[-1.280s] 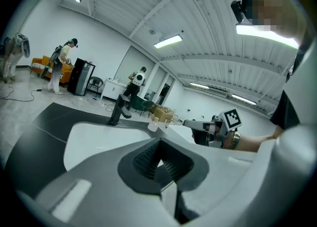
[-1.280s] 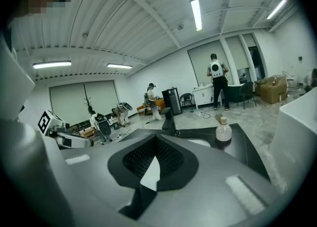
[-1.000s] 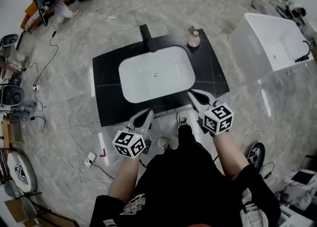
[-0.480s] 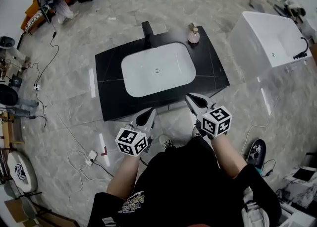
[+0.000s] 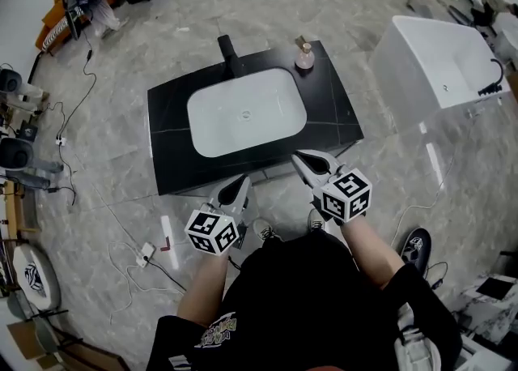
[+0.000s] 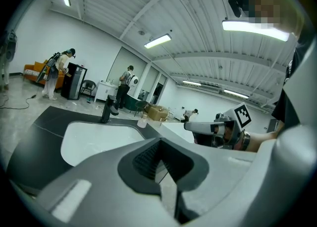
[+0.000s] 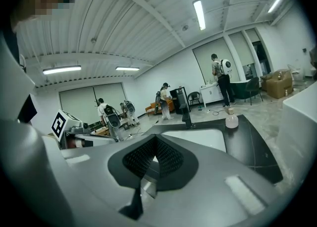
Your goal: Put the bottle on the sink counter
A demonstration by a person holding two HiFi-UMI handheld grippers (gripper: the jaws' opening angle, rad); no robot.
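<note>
A small, round, pale pink bottle (image 5: 304, 57) with a tan cap stands upright on the black sink counter (image 5: 170, 168), at the far corner at about 1 o'clock from the white basin (image 5: 243, 118) and touched by nothing. A black faucet (image 5: 227, 52) rises at the basin's 12 o'clock, well apart from the bottle. Seen from the head camera, both grippers sit at the counter's near edge, far from the bottle. The left gripper (image 5: 237, 187) is at about 7 o'clock from the basin and the right gripper (image 5: 304, 159) at about 5 o'clock, each pointing toward the sink. Each gripper's own view shows its two jaws pressed together at the tips with nothing between them – both are empty. A white bathtub (image 5: 433, 61) stands on the grey marble floor (image 5: 105, 159) at about 2 o'clock from the counter. People stand in the background of both gripper views, too small to describe.
</note>
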